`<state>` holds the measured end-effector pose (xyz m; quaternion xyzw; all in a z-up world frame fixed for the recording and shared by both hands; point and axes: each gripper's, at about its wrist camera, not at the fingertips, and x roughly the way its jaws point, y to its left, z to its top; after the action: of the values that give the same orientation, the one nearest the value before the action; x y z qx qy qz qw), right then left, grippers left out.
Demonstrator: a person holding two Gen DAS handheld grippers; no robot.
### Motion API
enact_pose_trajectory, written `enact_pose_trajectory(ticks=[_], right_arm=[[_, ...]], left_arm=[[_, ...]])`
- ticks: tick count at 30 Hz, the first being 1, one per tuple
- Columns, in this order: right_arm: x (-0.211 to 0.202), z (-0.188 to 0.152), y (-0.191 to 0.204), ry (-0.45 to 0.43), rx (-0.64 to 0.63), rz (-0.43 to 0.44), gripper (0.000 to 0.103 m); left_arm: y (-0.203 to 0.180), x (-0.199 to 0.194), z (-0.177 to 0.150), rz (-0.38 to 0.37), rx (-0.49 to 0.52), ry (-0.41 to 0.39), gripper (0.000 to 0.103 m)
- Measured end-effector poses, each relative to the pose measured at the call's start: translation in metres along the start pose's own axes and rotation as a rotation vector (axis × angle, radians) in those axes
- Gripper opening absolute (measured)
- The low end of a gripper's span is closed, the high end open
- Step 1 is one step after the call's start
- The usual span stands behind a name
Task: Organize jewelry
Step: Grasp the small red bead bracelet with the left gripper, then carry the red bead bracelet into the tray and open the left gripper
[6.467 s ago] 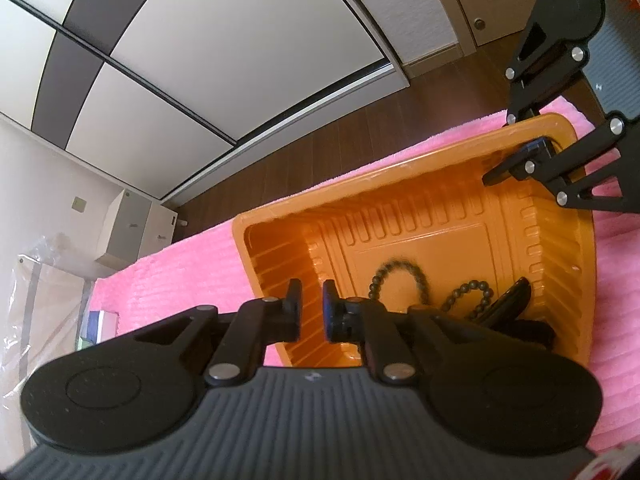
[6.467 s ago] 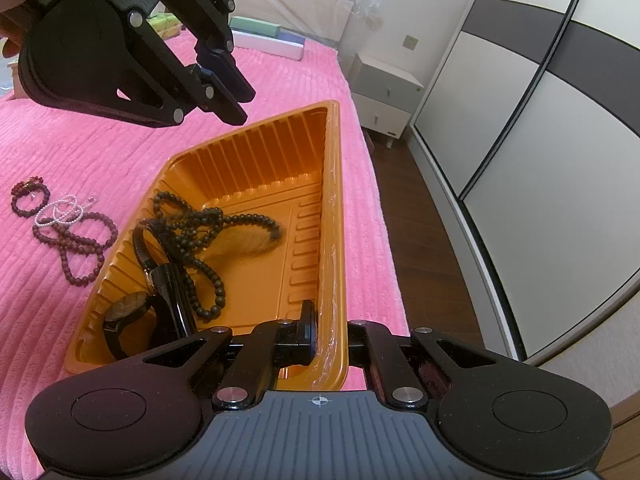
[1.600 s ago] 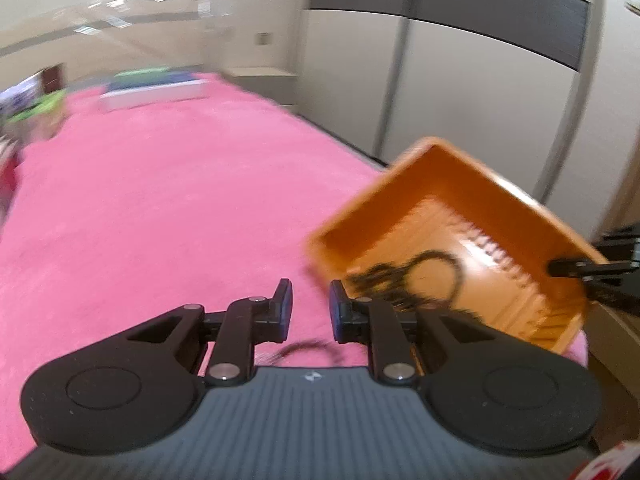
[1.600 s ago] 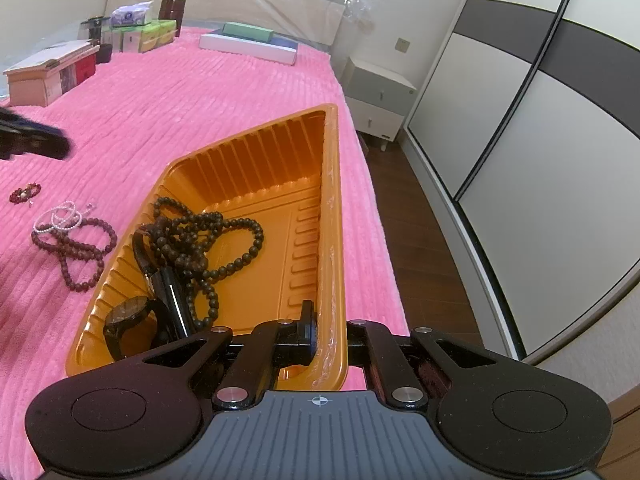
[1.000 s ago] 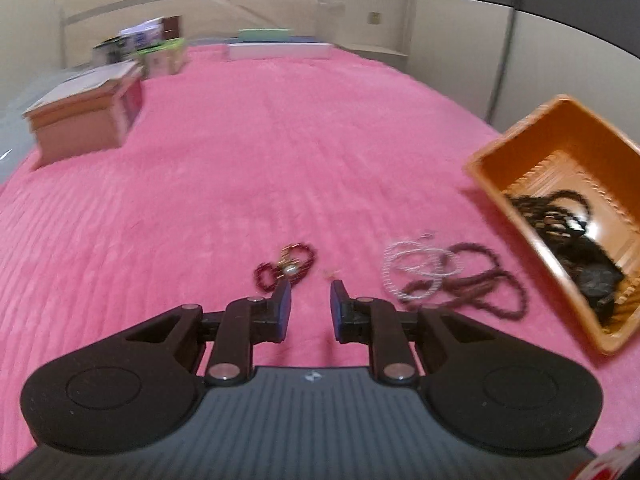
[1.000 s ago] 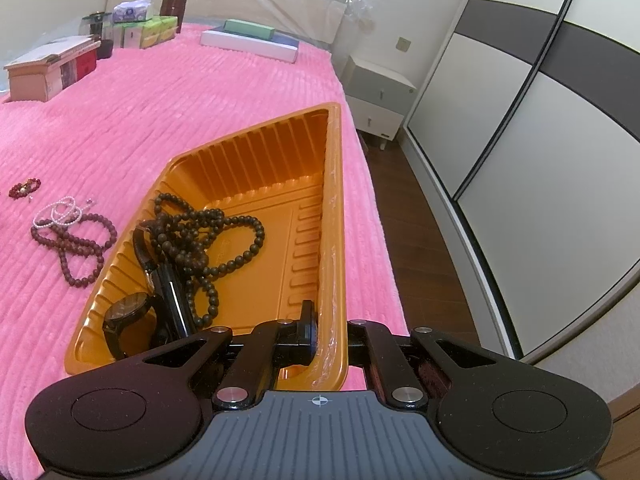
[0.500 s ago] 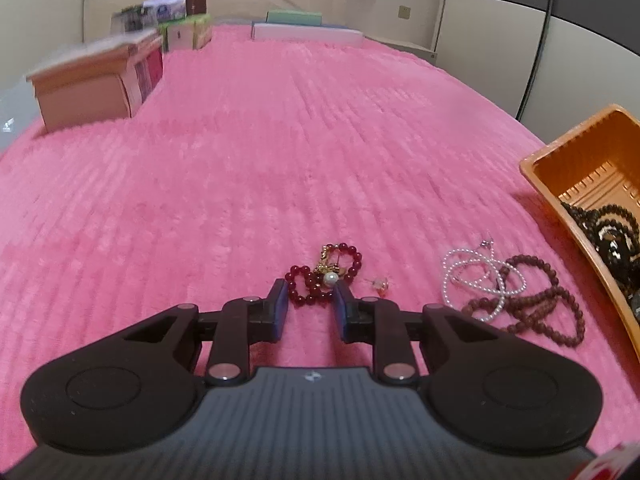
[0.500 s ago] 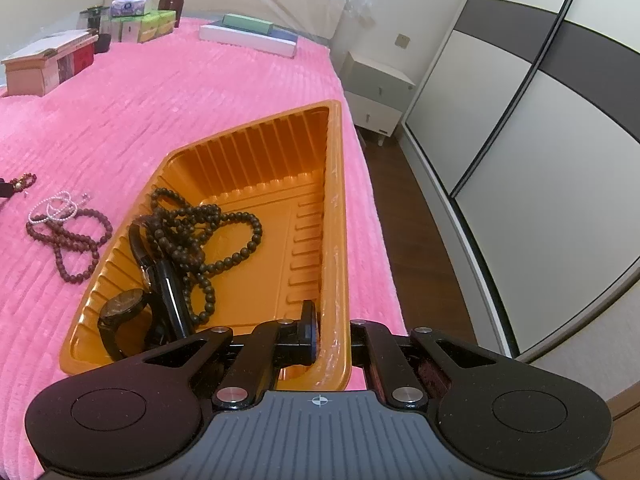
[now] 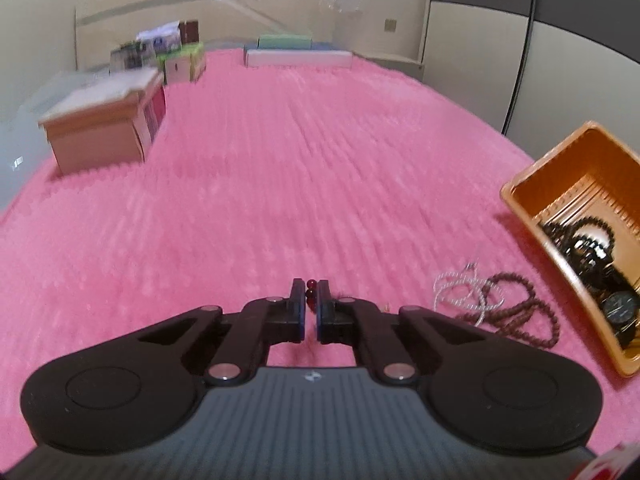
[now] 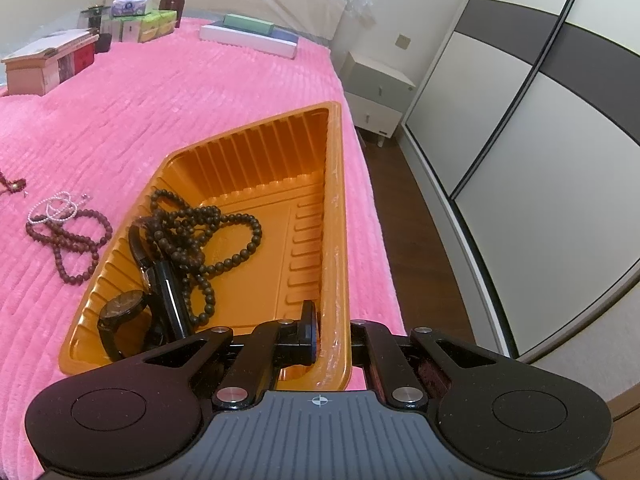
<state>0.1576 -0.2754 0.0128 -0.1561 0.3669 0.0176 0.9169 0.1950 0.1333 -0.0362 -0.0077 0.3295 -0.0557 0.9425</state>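
Pink bed (image 9: 280, 184) fills most of both views, ribbed cover. Wardrobe (image 10: 540, 128) w/ pale & dark panels takes the right side of the right wrist view, small nightstand (image 10: 378, 92) beside it near upper centre.

Orange tray (image 10: 256, 152) sits on the bed's right edge; centre of the right wrist view, right edge of the left wrist view. Inside: black bead necklace (image 10: 200, 232) in a tangle, black watch (image 10: 122, 306) at the lower left corner of the tray.

Right tool (image 10: 328, 336) is clamped on the tray's near right rim, one finger inside the wall, the other outside.

Wooden box (image 9: 104, 132) stands upper left in the left wrist view, smaller boxes behind it, blurred.

Brown bead necklace (image 9: 516, 312) and white bead bracelet (image 9: 466, 292) lie on the cover just left of the tray, overlapping each other.

Left tool (image 9: 311, 300) sits lower centre in its own view, closed on the red bead bracelet (image 9: 311, 290); a couple of red beads show between the pads, rest hidden behind the fingers.
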Motion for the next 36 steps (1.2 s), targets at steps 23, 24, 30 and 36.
enact_pose_trajectory(ticks=[23,24,30,36], right_arm=[[-0.004,0.001,0.0,-0.009,-0.003,0.005,0.005],[-0.004,0.002,0.0,-0.009,-0.002,0.006,0.005],[-0.006,0.001,-0.001,-0.013,0.003,0.012,0.005],[-0.006,0.001,-0.001,-0.013,0.003,0.012,0.005]], left_arm=[[-0.046,-0.054,0.05,-0.175,0.121,-0.059,0.004],[-0.053,-0.054,0.048,-0.187,0.13,-0.057,0.004],[-0.093,-0.048,0.043,-0.273,0.177,-0.037,0.004],[-0.135,-0.04,0.041,-0.355,0.227,-0.023,0.004]])
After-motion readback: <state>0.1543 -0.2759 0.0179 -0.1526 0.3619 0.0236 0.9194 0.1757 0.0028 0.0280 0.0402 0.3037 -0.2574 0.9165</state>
